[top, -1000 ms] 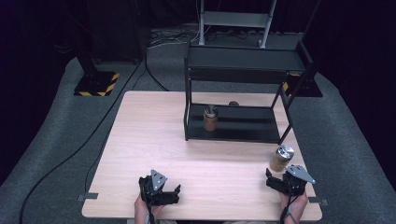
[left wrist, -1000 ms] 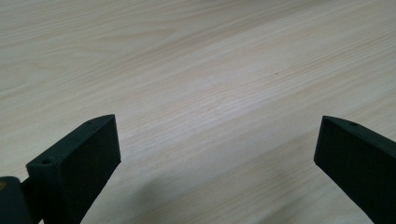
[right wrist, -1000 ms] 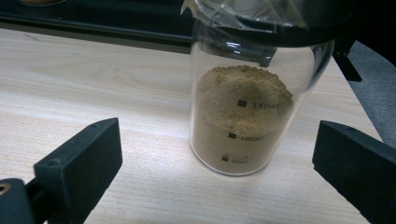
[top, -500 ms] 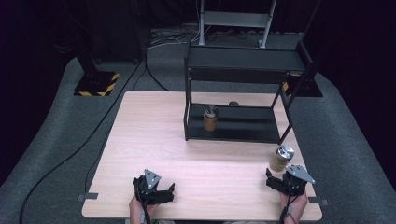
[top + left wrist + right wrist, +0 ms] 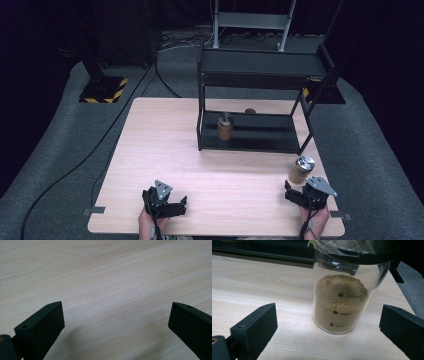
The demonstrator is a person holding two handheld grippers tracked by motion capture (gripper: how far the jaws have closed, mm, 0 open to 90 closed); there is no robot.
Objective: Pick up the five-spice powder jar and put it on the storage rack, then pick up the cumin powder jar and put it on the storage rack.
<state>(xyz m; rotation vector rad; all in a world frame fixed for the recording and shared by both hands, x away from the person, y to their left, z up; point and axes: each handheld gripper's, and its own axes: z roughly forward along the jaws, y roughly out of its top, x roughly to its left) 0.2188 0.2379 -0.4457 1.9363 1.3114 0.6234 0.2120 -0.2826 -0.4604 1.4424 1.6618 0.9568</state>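
Cylindrical glass beaker (image 5: 342, 302); grainy brown powder (image 5: 340, 293)

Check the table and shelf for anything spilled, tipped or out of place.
Nothing stands out. The glass beaker of brown powder stands upright on the light wooden table before the open right hand-held gripper; a second powder-filled jar stands upright on the black metal shelf.

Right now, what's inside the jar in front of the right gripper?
The jar holds tan powder heaped just above its 150 ml mark. Crinkled clear film covers the mouth, so the rim underneath is hidden.
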